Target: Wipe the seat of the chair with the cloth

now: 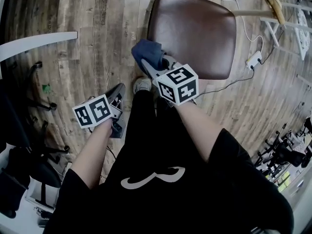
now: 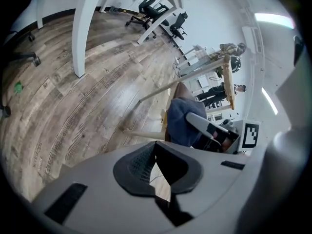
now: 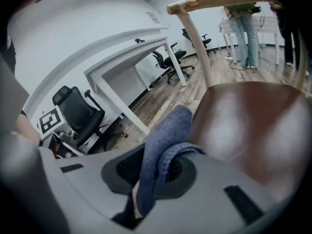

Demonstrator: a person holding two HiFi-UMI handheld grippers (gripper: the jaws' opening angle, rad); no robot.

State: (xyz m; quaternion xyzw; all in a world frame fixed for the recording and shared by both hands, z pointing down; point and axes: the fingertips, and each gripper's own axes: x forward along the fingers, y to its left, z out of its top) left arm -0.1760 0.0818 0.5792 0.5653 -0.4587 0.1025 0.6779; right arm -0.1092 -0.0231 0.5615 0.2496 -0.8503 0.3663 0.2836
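The chair's brown leather seat [image 1: 195, 28] lies ahead of me, glossy in the right gripper view [image 3: 248, 126]. My right gripper [image 1: 153, 65] is shut on a blue cloth [image 1: 147, 52] at the seat's near left corner. The cloth [image 3: 165, 130] folds up out of that gripper [image 3: 163, 155] beside the seat edge. My left gripper [image 1: 118, 92] hangs lower left over the floor, apart from the chair, jaws together and holding nothing. From the left gripper [image 2: 157, 147] I see the cloth [image 2: 181, 121] and the right gripper's marker cube [image 2: 250, 135].
Wood-plank floor all round. A white desk edge [image 1: 39, 40] and dark office chair bases [image 1: 39, 101] stand at left. A power strip [image 1: 254, 60] with cables lies right of the chair, by a wooden table leg [image 1: 268, 1]. My shoe [image 1: 141, 84] is near the chair.
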